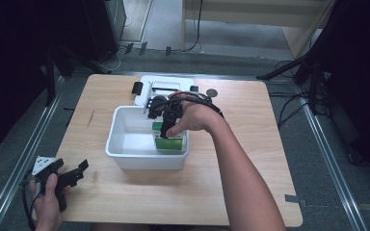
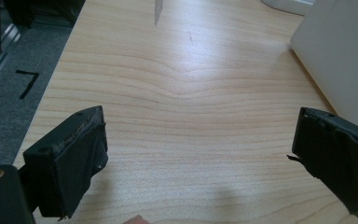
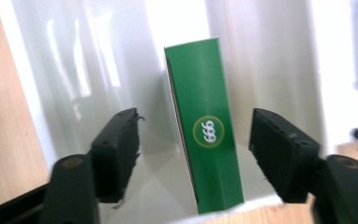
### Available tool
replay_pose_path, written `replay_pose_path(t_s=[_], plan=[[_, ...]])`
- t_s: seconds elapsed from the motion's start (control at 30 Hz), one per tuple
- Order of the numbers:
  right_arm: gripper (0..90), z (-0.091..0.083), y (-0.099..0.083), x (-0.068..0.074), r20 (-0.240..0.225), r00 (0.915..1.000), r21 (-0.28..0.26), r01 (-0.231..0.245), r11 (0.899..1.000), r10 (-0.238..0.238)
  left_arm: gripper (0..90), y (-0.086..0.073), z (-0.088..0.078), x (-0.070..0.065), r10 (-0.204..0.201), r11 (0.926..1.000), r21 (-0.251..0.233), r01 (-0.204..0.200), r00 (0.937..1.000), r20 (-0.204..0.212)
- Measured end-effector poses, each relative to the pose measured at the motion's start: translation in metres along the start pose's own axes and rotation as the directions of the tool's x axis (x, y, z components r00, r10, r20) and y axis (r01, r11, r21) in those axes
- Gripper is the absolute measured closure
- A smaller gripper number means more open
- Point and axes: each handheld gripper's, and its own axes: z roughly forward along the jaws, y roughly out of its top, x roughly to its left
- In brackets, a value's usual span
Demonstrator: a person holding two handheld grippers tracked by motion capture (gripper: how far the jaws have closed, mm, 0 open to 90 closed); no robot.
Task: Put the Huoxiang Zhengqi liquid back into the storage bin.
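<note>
A green box (image 3: 205,130) with a round white-and-yellow mark stands on edge inside the white plastic bin (image 1: 125,151), against its right-hand wall (image 1: 169,140). My right gripper (image 3: 196,149) hangs just above the box with its jaws apart on either side, pads clear of the green faces; it is open. In the high view the right gripper (image 1: 166,126) points down into the bin. My left gripper (image 1: 79,169) rests at the table's near left corner, held by a hand, jaws wide over bare wood (image 2: 196,144), open and empty.
A white tray or lid (image 1: 147,89) with small dark parts lies behind the bin. A small black block (image 1: 137,87) and a round dark disc (image 1: 212,92) sit near it. The bin's outer wall (image 2: 340,60) stands to the right of the left gripper.
</note>
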Motion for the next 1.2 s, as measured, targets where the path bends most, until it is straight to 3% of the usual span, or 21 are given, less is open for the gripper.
replay_pose_path(t_s=[0.03,0.07,0.2,0.27,0.3,0.33,0.4,0.47,0.6,0.8,0.83,0.93,0.97,1.03,1.1,1.2], plan=[[23.1,-0.007,-0.002,-0.001,-0.005,0.9992,-0.029,-0.040,0.999,0.040,4.0,0.000,0.000,0.000,0.001,1.0000,0.002,-0.001,1.0000,-0.001],[23.1,-0.007,-0.002,-0.001,-0.005,0.9992,-0.029,-0.040,0.999,0.040,4.0,0.000,0.000,0.000,0.003,1.0000,0.002,-0.003,1.0000,0.000],[9.7,-0.020,-0.010,-0.003,0.006,0.9935,-0.084,-0.113,0.990,0.114,4.0,0.000,0.000,0.000,0.001,1.0000,0.000,-0.001,1.0000,0.001],[0.0,-0.025,-0.019,-0.006,-0.002,0.9843,-0.125,-0.175,0.977,0.176,4.0,0.000,0.000,0.000,0.004,1.0000,0.001,-0.004,1.0000,0.000],[0.0,-0.025,-0.019,-0.006,-0.002,0.9843,-0.125,-0.175,0.977,0.176,4.0,0.000,0.000,0.000,0.003,1.0000,0.000,-0.003,1.0000,0.001],[0.0,-0.026,-0.022,-0.007,-0.020,0.9816,-0.138,-0.191,0.972,0.190,4.0,0.000,0.000,0.000,0.004,1.0000,0.001,-0.004,1.0000,0.000],[0.0,-0.028,-0.032,-0.012,-0.006,0.9695,-0.167,-0.243,0.956,0.245,4.0,0.000,0.000,0.000,0.004,1.0000,0.001,-0.004,1.0000,0.001],[0.0,-0.028,-0.036,-0.014,-0.001,0.9664,-0.180,-0.253,0.951,0.257,4.0,0.000,0.000,-0.001,0.003,1.0000,0.000,-0.003,1.0000,0.000],[0.0,-0.031,-0.051,-0.019,-0.015,0.9519,-0.238,-0.301,0.924,0.306,4.0,0.000,0.000,-0.001,0.004,1.0000,0.001,-0.004,1.0000,0.001],[0.0,-0.032,-0.079,-0.021,0.016,0.9259,-0.307,-0.355,0.883,0.378,4.0,0.000,0.001,-0.001,0.005,1.0000,0.000,-0.005,1.0000,0.002],[0.0,-0.032,-0.079,-0.021,0.016,0.9259,-0.307,-0.355,0.883,0.378,4.0,0.000,0.001,-0.001,0.006,1.0000,0.000,-0.006,1.0000,0.001],[0.0,-0.030,-0.094,-0.021,0.027,0.9120,-0.334,-0.378,0.864,0.409,4.0,0.000,0.001,-0.001,0.008,1.0000,-0.001,-0.008,1.0000,-0.001],[0.0,-0.030,-0.094,-0.021,0.027,0.9120,-0.334,-0.378,0.864,0.409,4.0,0.000,0.001,-0.001,0.009,1.0000,-0.001,-0.009,1.0000,-0.001],[0.0,-0.030,-0.102,-0.022,0.027,0.9018,-0.351,-0.395,0.849,0.431,4.0,0.000,0.001,-0.001,0.010,1.0000,0.001,-0.010,0.9999,-0.003],[0.0,-0.030,-0.109,-0.022,0.025,0.8871,-0.375,-0.419,0.827,0.461,4.0,0.000,0.000,-0.002,0.008,1.0000,0.001,-0.008,1.0000,-0.003],[0.0,-0.028,-0.121,-0.022,0.024,0.8734,-0.396,-0.438,0.807,0.486,4.0,0.000,0.000,-0.001,0.010,0.9999,0.004,-0.010,0.9999,-0.002]])
